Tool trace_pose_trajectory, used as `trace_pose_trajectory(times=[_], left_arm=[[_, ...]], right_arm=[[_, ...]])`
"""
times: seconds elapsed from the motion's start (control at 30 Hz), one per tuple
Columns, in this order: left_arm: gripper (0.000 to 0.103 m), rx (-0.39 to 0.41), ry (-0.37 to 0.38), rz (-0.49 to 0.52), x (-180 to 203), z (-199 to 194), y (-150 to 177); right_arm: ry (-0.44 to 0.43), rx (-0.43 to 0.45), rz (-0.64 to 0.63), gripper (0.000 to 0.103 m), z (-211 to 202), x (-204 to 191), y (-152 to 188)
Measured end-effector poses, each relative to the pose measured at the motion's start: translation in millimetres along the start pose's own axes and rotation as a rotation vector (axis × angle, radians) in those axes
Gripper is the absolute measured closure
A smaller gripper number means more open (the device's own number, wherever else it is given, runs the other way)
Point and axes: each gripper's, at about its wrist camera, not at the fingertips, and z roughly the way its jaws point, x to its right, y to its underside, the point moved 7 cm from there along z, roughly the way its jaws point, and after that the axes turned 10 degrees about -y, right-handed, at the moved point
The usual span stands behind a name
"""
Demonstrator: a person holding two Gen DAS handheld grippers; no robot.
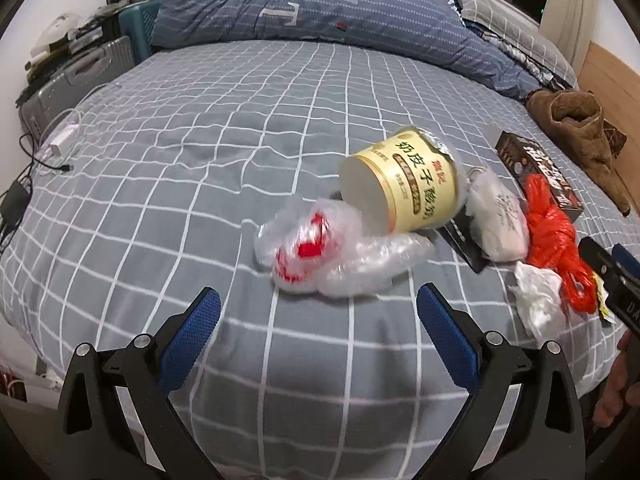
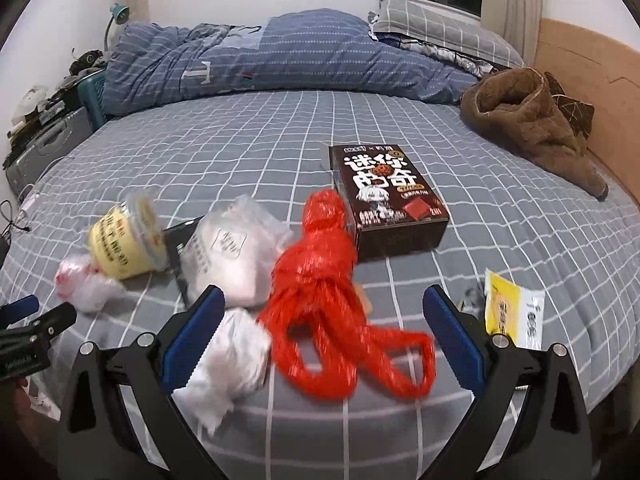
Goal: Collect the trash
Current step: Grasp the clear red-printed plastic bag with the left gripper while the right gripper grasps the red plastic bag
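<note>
Trash lies on a grey checked bed (image 1: 200, 208). A yellow paper cup (image 1: 404, 178) lies on its side, with a clear plastic bag with red print (image 1: 320, 252) in front of it. My left gripper (image 1: 318, 314) is open just short of that bag. To the right are a white pouch (image 1: 498, 216), a red plastic bag (image 1: 554, 236) and crumpled white tissue (image 1: 538, 304). My right gripper (image 2: 320, 312) is open around the red plastic bag (image 2: 320, 276), with the tissue (image 2: 228, 364) by its left finger. A brown cookie box (image 2: 386, 196) and a yellow packet (image 2: 510, 312) lie nearby.
A blue quilt (image 2: 256, 56) and pillow (image 2: 440, 28) are piled at the far side. A brown fleece garment (image 2: 528, 120) lies by the wooden headboard (image 2: 592, 60). A grey suitcase (image 1: 76, 76) and cables (image 1: 48, 152) sit off the bed's left edge.
</note>
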Motion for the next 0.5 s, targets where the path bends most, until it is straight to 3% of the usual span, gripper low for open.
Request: trace_pose_trajectory(times=[0.17,0.37,0.5], left_arm=[[0.007,0.007,-0.007,0.013,5,10,-12],[0.009,0.005,-0.009,0.036,11,23,-22],[0.016,-0.015,0.003,0.038,14,34,-21]], right_arm=[[0.003,-0.026,0.011,0.008,23,7,-10],[0.002,-0.086,0.019,0.016,49,12,-9],[-0.014,-0.121,0.012,0.027,61,10,-4]])
